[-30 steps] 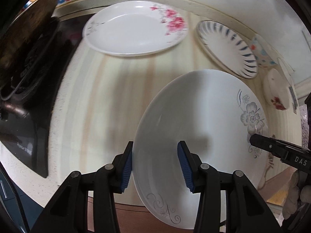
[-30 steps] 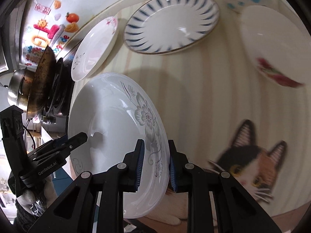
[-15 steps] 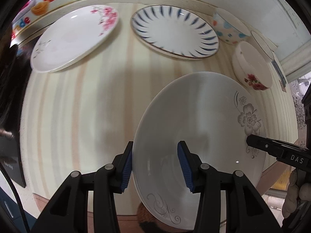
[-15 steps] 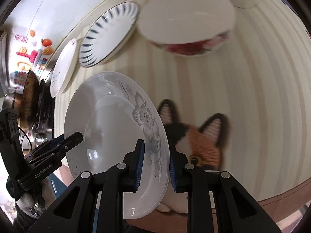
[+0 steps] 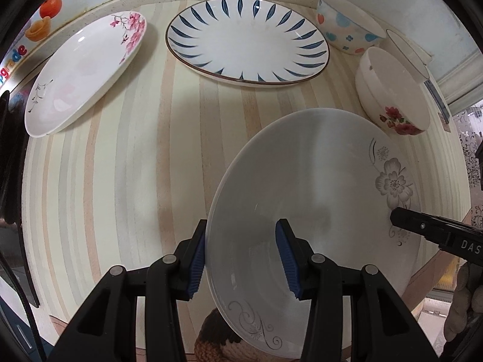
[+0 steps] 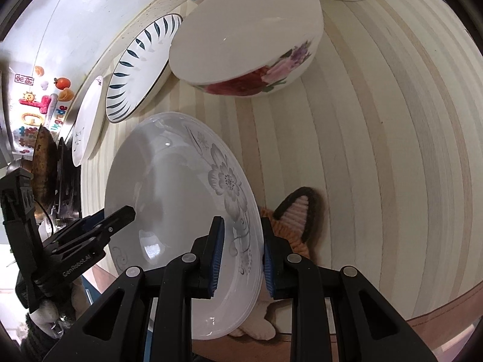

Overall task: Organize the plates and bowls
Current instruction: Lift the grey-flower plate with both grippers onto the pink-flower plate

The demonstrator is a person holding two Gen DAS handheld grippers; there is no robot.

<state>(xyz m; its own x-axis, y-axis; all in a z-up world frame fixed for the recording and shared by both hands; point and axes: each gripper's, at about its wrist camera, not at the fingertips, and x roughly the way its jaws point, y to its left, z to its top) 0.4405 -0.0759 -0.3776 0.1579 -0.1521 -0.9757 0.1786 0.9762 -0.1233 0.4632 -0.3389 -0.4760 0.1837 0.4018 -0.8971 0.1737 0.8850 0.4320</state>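
A white deep plate with a grey flower print [image 5: 317, 199] [image 6: 181, 193] hangs tilted above the striped counter, gripped from both sides. My left gripper [image 5: 243, 259] is shut on its near rim, one pad outside and one inside. My right gripper [image 6: 241, 253] is shut on the opposite rim beside the flower; its tip shows in the left wrist view [image 5: 422, 232]. Farther back lie a pink-blossom plate [image 5: 84, 69] and a blue-leaf plate [image 5: 247, 42]. A red-flower bowl [image 5: 389, 90] [image 6: 247, 36] stands just beyond the held plate.
A bowl with coloured dots [image 5: 347, 27] and a plain white bowl [image 5: 407, 48] stand by the back wall at the right. A cat-shaped mat [image 6: 295, 214] lies at the counter's front edge under the plate. A stove with a dark wok [image 6: 45, 169] is at the far left.
Both grippers have carried the grey-flower plate to the right along the counter, away from the stove and close to the bowls. The grip on the plate is the same.
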